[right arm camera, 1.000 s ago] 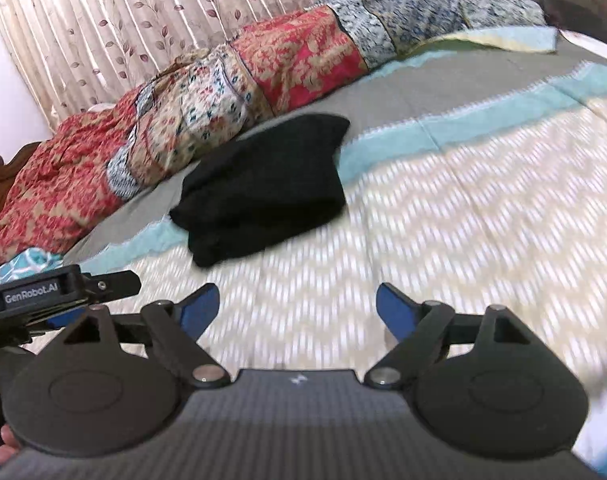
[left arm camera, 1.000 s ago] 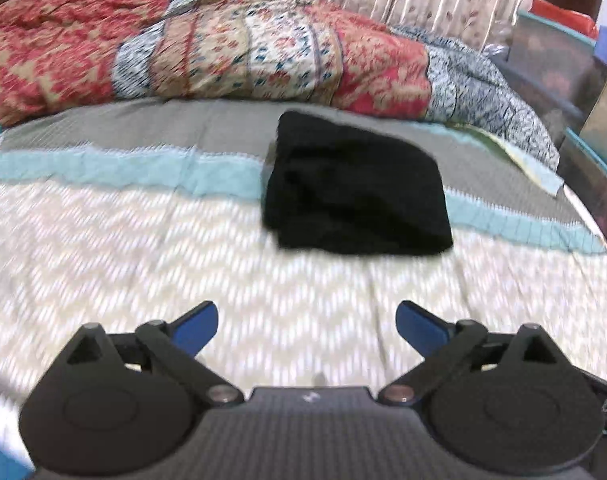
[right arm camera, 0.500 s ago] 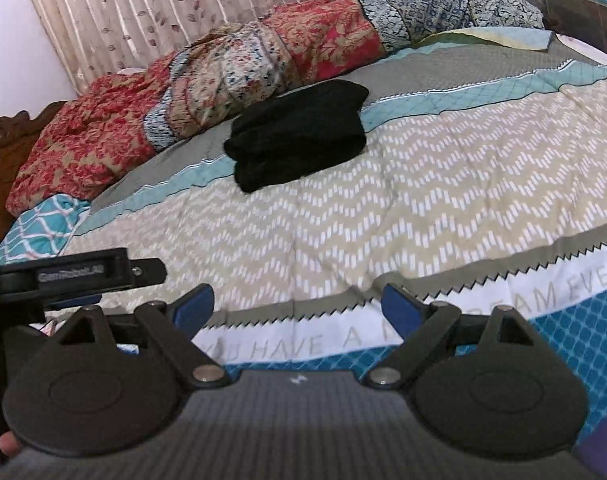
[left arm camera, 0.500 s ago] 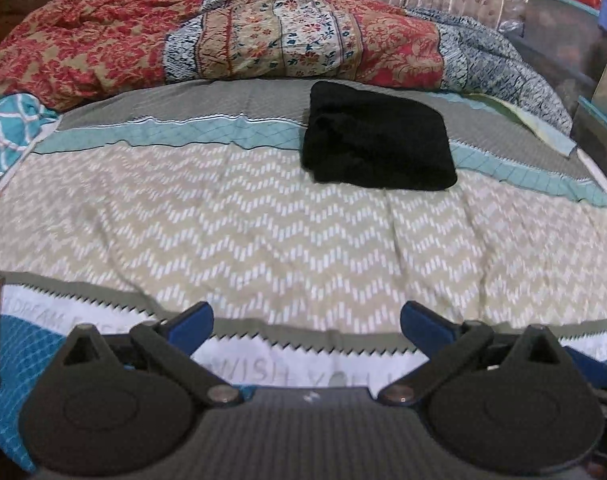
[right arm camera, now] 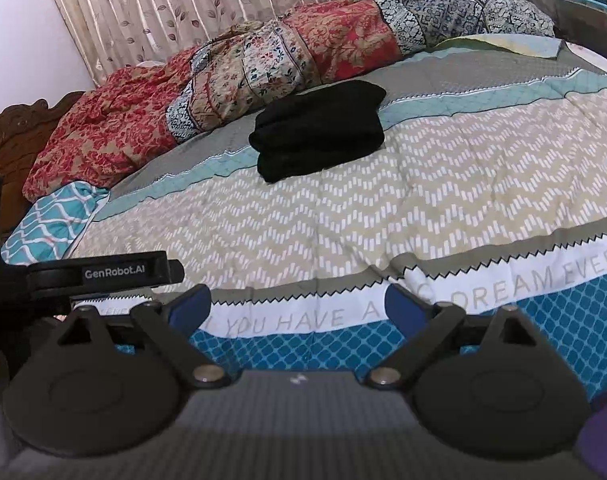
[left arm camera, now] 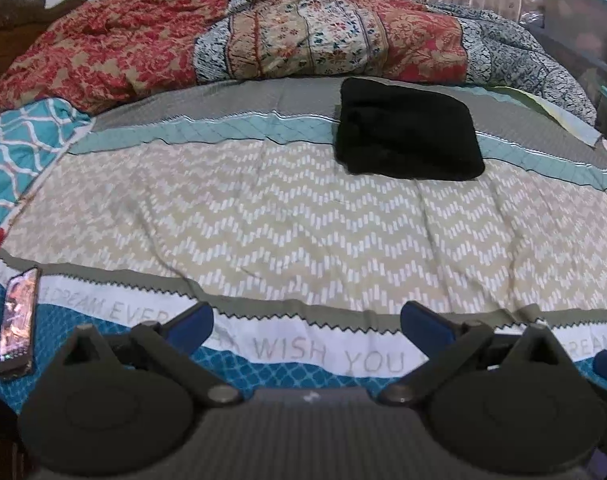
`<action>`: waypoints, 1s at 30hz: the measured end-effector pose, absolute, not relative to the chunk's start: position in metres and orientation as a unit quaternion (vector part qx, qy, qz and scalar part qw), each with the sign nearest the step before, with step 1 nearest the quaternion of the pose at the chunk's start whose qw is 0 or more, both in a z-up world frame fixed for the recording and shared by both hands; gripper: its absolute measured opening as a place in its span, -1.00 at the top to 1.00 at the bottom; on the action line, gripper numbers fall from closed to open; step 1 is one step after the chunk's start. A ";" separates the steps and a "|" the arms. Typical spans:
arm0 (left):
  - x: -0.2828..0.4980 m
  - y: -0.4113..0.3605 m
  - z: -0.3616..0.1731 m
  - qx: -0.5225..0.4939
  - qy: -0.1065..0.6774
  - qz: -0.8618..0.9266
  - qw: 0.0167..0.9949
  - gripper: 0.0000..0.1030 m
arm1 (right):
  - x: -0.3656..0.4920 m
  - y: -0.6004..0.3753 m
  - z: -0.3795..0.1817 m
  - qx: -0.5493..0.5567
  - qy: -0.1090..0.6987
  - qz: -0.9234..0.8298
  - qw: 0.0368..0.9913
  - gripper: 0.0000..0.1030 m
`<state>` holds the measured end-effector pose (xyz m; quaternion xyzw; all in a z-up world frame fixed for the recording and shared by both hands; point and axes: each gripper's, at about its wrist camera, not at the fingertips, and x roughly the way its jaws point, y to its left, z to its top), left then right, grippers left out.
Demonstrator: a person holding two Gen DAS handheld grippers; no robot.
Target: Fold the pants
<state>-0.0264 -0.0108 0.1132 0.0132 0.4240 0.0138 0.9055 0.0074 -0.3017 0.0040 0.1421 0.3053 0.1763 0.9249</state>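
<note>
The black pants [left arm camera: 407, 132] lie folded into a compact rectangle on the far part of the bed, across the grey and teal stripes of the bedspread; the right wrist view has the pants [right arm camera: 321, 130] at its middle. My left gripper [left arm camera: 307, 326] hangs open over the bed's near edge, far from the pants, nothing between its blue fingers. My right gripper [right arm camera: 297, 306] is also over the near edge with its jaws still opening and empty. The left gripper's black body [right arm camera: 83, 276] shows at the right view's left edge.
A rumpled red and patterned quilt [left arm camera: 263, 40] lies along the far side under a curtain [right arm camera: 183, 4]. A phone [left arm camera: 17, 322] rests on the bed's near left corner. A teal patterned pillow [left arm camera: 19, 152] sits at left. Storage boxes [left arm camera: 583, 20] stand at right.
Both grippers have drawn back from the folded pants toward the near edge of the bed, so the pants look smaller and farther. The pants have not moved.
</note>
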 end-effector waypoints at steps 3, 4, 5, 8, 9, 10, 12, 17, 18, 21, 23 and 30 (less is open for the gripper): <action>-0.029 -0.010 0.114 0.025 0.413 0.025 0.910 -1.00 | 0.006 -0.301 0.003 0.142 0.308 0.175 0.924 -0.85; -0.030 -0.011 0.115 0.028 0.410 0.028 0.911 -1.00 | 0.006 -0.300 0.004 0.141 0.308 0.174 0.925 -0.85; -0.030 -0.010 0.115 0.031 0.408 0.029 0.912 -1.00 | 0.005 -0.300 0.004 0.140 0.307 0.174 0.925 -0.85; -0.031 -0.010 0.115 0.038 0.406 0.031 0.912 -1.00 | 0.002 -0.298 0.004 0.138 0.305 0.171 0.927 -0.85; -0.031 -0.010 0.115 0.040 0.406 0.032 0.913 -1.00 | 0.001 -0.298 0.004 0.138 0.304 0.171 0.927 -0.85; -0.032 -0.011 0.115 0.044 0.405 0.032 0.913 -1.00 | 0.000 -0.298 0.004 0.138 0.304 0.170 0.927 -0.85; -0.033 -0.013 0.114 0.054 0.403 0.032 0.913 -1.00 | -0.002 -0.298 0.004 0.137 0.304 0.167 0.928 -0.85; -0.034 -0.018 0.112 0.075 0.397 0.035 0.914 -1.00 | -0.002 -0.299 0.002 0.142 0.307 0.157 0.928 -0.85; -0.034 -0.018 0.112 0.076 0.397 0.034 0.914 -1.00 | -0.001 -0.300 0.002 0.144 0.308 0.154 0.928 -0.86; -0.033 -0.017 0.110 0.076 0.401 0.033 0.912 -1.00 | -0.001 -0.302 0.001 0.149 0.310 0.147 0.928 -0.86; -0.032 -0.018 0.108 0.075 0.405 0.034 0.910 -1.00 | -0.001 -0.302 0.001 0.150 0.311 0.144 0.927 -0.86; -0.030 -0.018 0.102 0.080 0.424 0.034 0.902 -1.00 | 0.000 -0.303 0.000 0.150 0.313 0.144 0.927 -0.86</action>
